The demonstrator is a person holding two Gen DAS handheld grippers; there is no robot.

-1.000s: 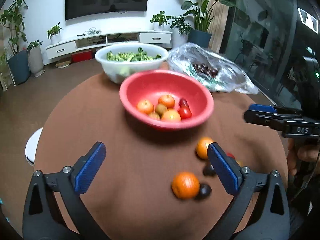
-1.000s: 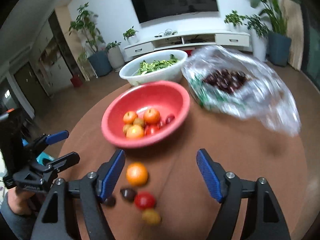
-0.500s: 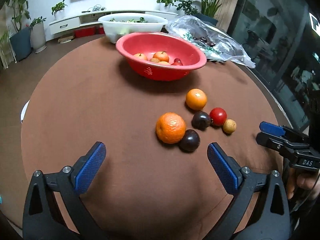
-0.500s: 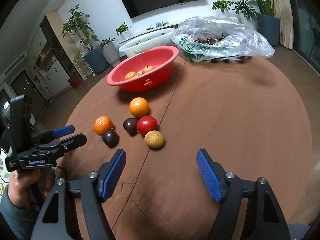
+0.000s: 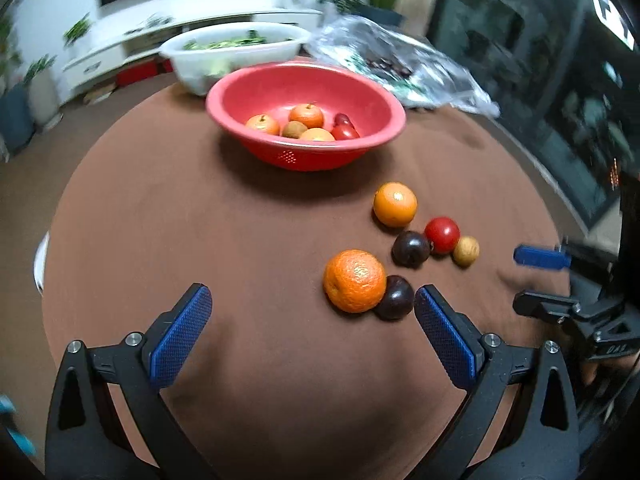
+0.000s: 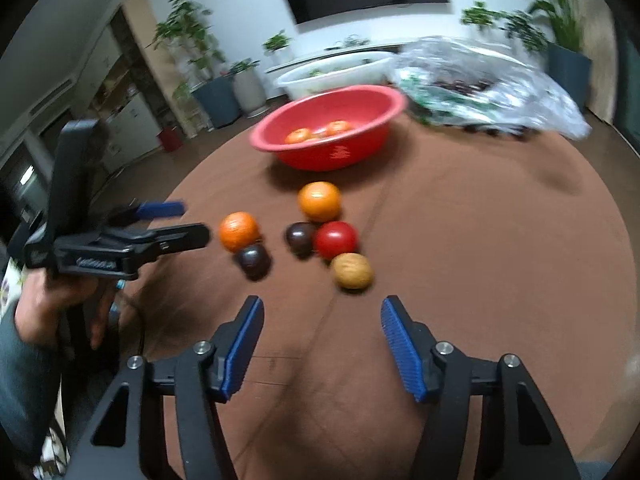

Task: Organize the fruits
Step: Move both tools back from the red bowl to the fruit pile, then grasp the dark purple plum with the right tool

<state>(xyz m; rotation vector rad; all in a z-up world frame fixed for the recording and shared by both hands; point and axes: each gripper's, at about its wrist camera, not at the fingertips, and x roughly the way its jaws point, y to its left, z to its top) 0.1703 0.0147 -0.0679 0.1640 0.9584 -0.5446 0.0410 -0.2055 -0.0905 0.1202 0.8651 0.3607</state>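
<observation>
Brown table (image 5: 200, 216) carries six loose fruits (image 5: 354, 280) just short of the red bowl (image 5: 280, 92). Left gripper (image 5: 312, 336) gapes empty beside them; right gripper (image 6: 322, 344), jaws just narrowing, grips nothing.

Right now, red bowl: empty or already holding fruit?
Holding fruit. The red bowl has several pieces inside: oranges, a brownish one and red ones. Six more fruits, such as the tomato, lie outside on the table.

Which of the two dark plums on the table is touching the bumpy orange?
The dark plum nearer the left gripper: it rests against the bumpy orange. The other plum sits farther back, beside the red tomato.
</observation>
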